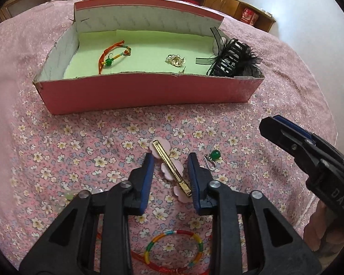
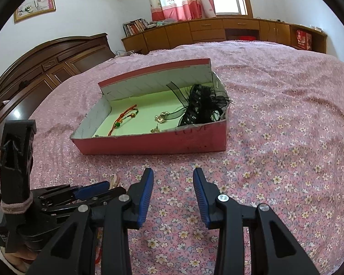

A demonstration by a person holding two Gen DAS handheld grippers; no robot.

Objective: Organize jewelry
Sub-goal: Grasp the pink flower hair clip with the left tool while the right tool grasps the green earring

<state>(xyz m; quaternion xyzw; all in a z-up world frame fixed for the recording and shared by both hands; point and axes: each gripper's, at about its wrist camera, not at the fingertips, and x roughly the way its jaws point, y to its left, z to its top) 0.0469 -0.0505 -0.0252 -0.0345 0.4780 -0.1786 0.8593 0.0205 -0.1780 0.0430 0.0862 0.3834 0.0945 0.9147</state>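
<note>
Pink plastic flowers on a gold bar make up the hair clip [image 1: 170, 168], which lies on the flowered bedspread [image 1: 80, 142] between the blue pads of the left gripper [image 1: 171, 158]. The jaws stand narrow around it, the right pad seeming to meet the clip's gold end (the left pad looks just clear), so a grip is not certain. Just beside the clip, to the right, lies a green bead earring [image 1: 212, 159]. Nearer the camera sits a striped bangle [image 1: 174, 247]. Beyond, the pink cardboard box [image 1: 149, 91] holds an orange cord bracelet [image 1: 113, 55], a gold earring [image 1: 175, 60] and a black feathered claw clip [image 1: 234, 57] on its green lining. The right gripper [image 2: 173, 178] hovers over bare bedspread, jaws partly apart, holding nothing.
</note>
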